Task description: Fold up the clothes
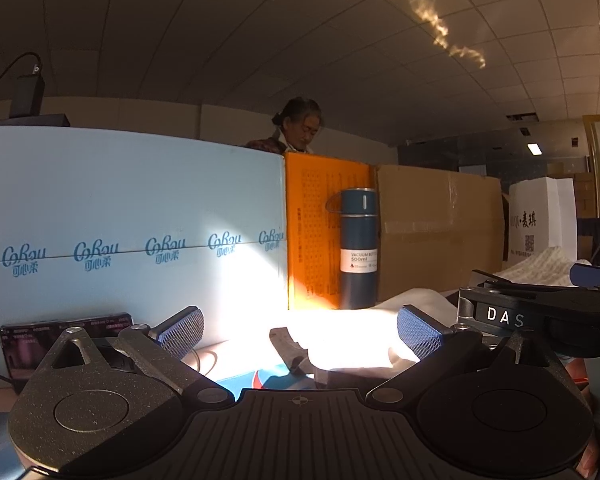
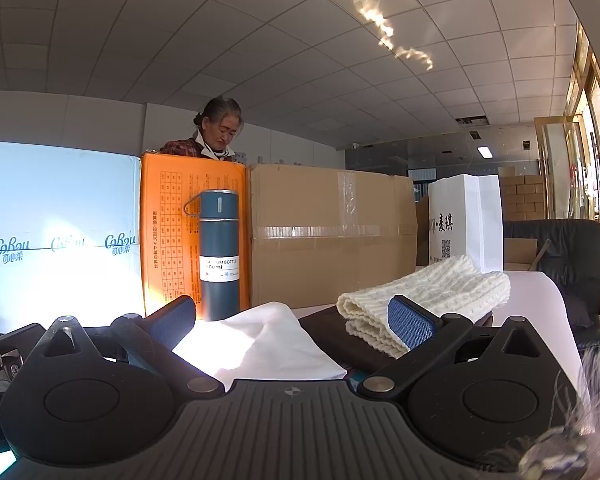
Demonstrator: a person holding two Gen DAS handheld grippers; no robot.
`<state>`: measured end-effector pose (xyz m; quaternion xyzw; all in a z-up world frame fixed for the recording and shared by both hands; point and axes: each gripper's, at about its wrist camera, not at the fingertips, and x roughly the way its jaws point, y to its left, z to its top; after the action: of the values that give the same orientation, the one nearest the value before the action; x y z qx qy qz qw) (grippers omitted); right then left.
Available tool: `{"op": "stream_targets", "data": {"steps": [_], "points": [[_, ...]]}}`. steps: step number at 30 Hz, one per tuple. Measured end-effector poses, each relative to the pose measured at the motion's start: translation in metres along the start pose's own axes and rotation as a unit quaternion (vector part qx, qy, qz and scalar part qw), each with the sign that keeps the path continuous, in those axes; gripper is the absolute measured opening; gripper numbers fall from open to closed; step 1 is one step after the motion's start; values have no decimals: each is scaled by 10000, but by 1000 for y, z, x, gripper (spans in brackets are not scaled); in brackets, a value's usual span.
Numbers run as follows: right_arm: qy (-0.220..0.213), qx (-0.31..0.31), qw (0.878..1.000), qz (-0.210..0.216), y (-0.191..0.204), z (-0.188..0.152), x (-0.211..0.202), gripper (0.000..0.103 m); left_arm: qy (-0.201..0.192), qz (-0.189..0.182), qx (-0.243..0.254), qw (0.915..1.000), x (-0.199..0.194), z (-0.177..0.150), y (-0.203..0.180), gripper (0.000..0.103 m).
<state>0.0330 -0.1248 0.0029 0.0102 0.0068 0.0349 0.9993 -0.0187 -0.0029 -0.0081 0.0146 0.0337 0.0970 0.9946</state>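
- White tiled ceiling [image 2: 260, 40] with a streak of reflected sunlight [image 2: 384, 28].
- A lit ceiling lamp [image 2: 485, 151] far back.
- Gold-framed glass doors [image 2: 580, 120] at right, stacked cardboard boxes [image 2: 522, 196] beside them.
- A dark armchair [image 2: 560, 256] nearer.

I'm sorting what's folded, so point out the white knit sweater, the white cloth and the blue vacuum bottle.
white knit sweater [image 2: 432, 294]: right wrist view, top of the folded stack.
white cloth [image 2: 268, 340]: right wrist view, middle of the fabric.
blue vacuum bottle [image 2: 219, 248]: right wrist view, body above label.
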Motion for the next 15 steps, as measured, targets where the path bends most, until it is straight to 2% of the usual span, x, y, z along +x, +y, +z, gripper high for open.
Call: {"op": "stream_targets", "data": {"steps": [15], "points": [[12,15,10000,5,0,0,1,103,16,-7,-6,10000,1,0,1,103]]}}
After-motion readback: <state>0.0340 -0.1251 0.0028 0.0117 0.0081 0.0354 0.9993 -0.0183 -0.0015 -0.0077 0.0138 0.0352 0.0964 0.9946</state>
